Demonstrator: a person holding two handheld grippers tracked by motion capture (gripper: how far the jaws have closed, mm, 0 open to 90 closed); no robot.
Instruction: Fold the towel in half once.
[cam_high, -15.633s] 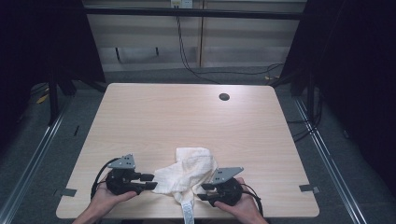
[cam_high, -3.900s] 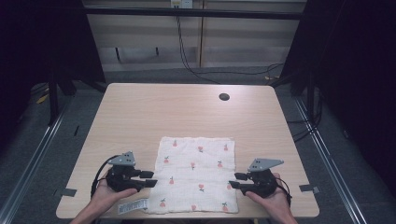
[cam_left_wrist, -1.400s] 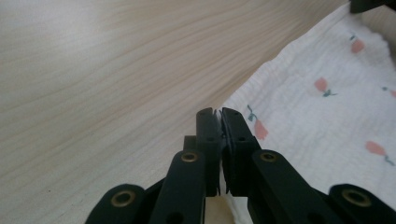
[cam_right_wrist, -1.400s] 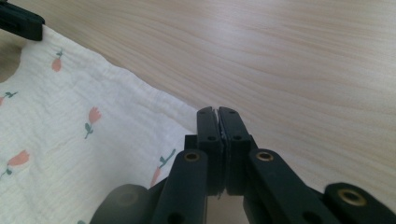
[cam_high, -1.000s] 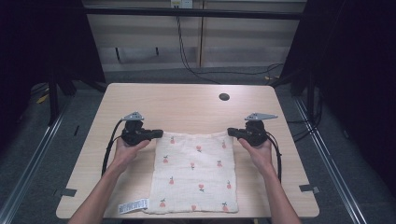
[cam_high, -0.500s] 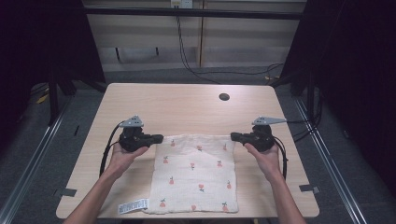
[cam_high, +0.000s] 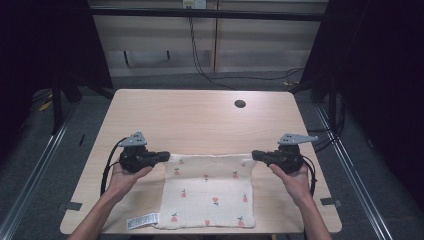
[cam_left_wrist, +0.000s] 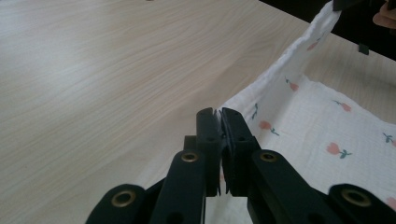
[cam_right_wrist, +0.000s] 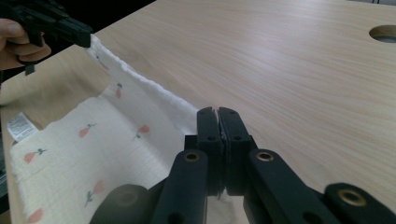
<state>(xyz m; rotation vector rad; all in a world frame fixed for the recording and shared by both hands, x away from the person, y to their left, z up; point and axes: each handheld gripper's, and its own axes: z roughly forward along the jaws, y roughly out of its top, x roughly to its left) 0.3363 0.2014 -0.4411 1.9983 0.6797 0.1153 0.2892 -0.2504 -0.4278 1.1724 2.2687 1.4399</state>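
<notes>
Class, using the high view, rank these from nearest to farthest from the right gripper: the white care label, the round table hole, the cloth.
1. cloth: its far corner is clamped in the right gripper.
2. round table hole: farther up the table.
3. white care label: near-left edge.

- high view sits up above the person's edge of the worktop (cam_high: 200, 115), looking forward and down, far enough off to take in the whole top, both forearms and the floor and dark frame behind it.
- left gripper view rides right on the left tongs (cam_left_wrist: 219, 114), very close and low, looking along its black jaws across the cloth (cam_left_wrist: 327, 135) toward the other hand at the top right corner.
- right gripper view is the same deal on the right tongs (cam_right_wrist: 217, 112), skimming low over the wood, facing the left hand at top left.
- all three share the cloth's raised edge stretched between the two hands.
</notes>
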